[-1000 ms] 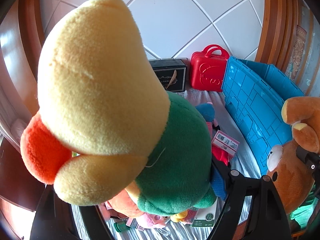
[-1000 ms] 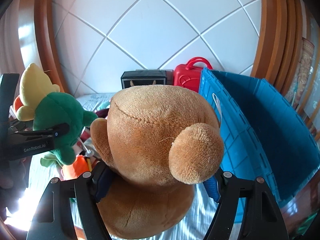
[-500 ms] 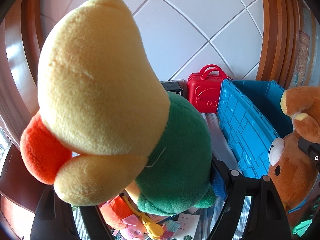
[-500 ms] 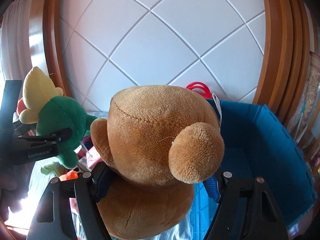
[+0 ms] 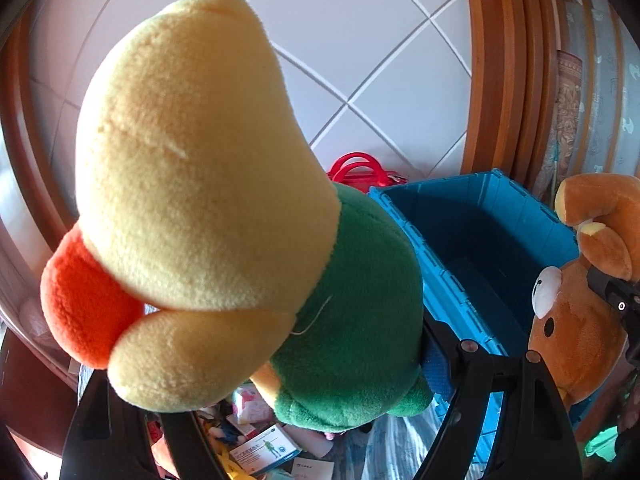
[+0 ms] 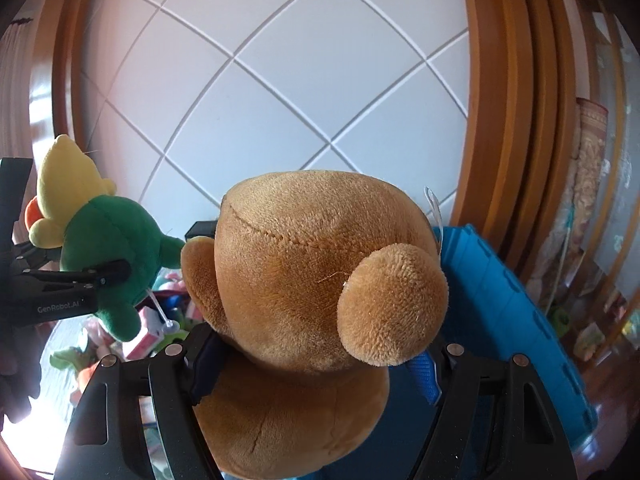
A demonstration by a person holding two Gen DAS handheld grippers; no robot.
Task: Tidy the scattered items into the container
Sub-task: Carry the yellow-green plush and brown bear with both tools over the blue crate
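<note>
Lifted higher over the bed clutter and carried rightward: green-and-yellow plush (image 5: pixel 224 216) now beside the blue crate (image 5: pixel 480 240), its open inside showing. Brown teddy bear (image 6: pixel 320 280) raised above the crate rim. Black box nearly hidden behind the bear.

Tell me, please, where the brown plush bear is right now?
The brown plush bear is clamped in the right gripper, held above the blue plastic crate.

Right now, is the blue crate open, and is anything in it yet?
Open: the blue crate has no lid over it, and the left wrist view looks down onto bare inner walls and floor. The near corner is hidden.
</note>
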